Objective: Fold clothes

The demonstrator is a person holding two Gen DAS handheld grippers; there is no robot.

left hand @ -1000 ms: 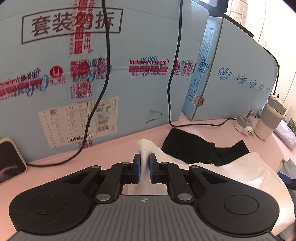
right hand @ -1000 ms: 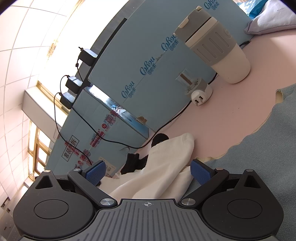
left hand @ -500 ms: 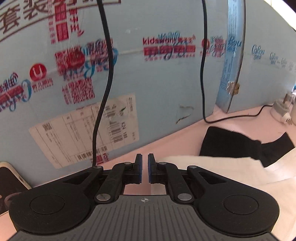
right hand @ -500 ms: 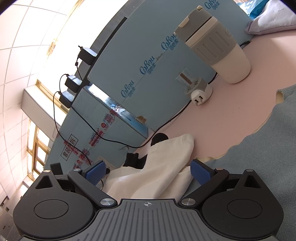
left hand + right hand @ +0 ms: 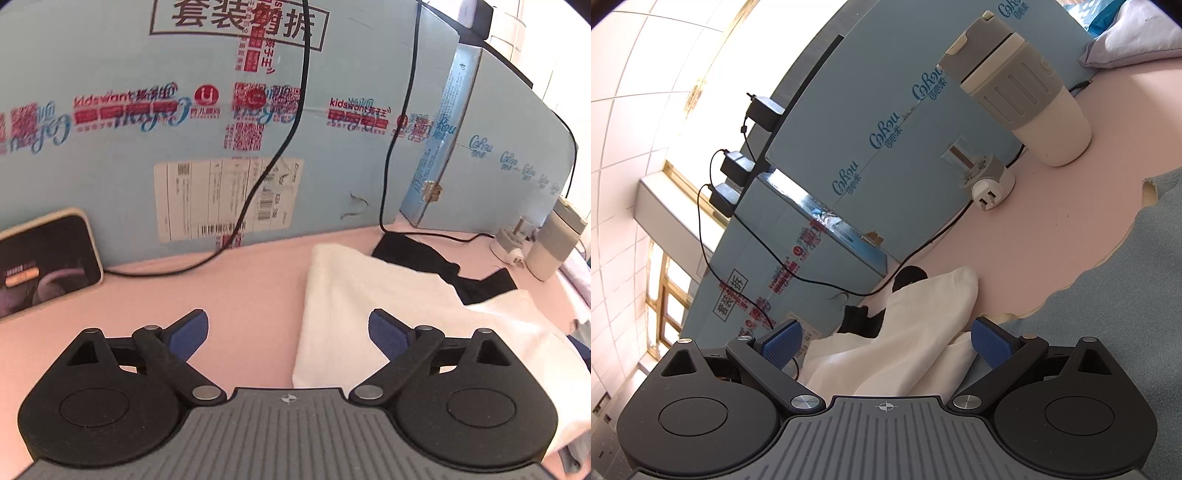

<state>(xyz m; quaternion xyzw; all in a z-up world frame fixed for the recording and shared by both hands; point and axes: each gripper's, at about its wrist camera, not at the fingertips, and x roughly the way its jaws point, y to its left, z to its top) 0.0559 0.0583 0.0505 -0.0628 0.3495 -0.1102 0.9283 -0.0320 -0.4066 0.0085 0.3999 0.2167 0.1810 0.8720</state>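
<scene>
A white garment lies on the pink table, partly folded, with a black garment behind it near the blue boxes. My left gripper is just in front of the white garment's near left edge; its jaws are opening wide and nothing is pressed between the blue pads. In the right wrist view the same white garment lies ahead with the black garment beyond it. My right gripper stands open over the white cloth, not pinching it.
Blue cardboard boxes wall off the back, with black cables hanging over them. A phone leans at the left. A grey-and-cream cup and a white plug adapter stand at the right. A grey-blue cloth lies near my right gripper.
My left gripper was shut on a fold of the white garment, carried it toward the boxes, then let go and opened wide; the white cloth now lies flat. The right gripper has not moved.
</scene>
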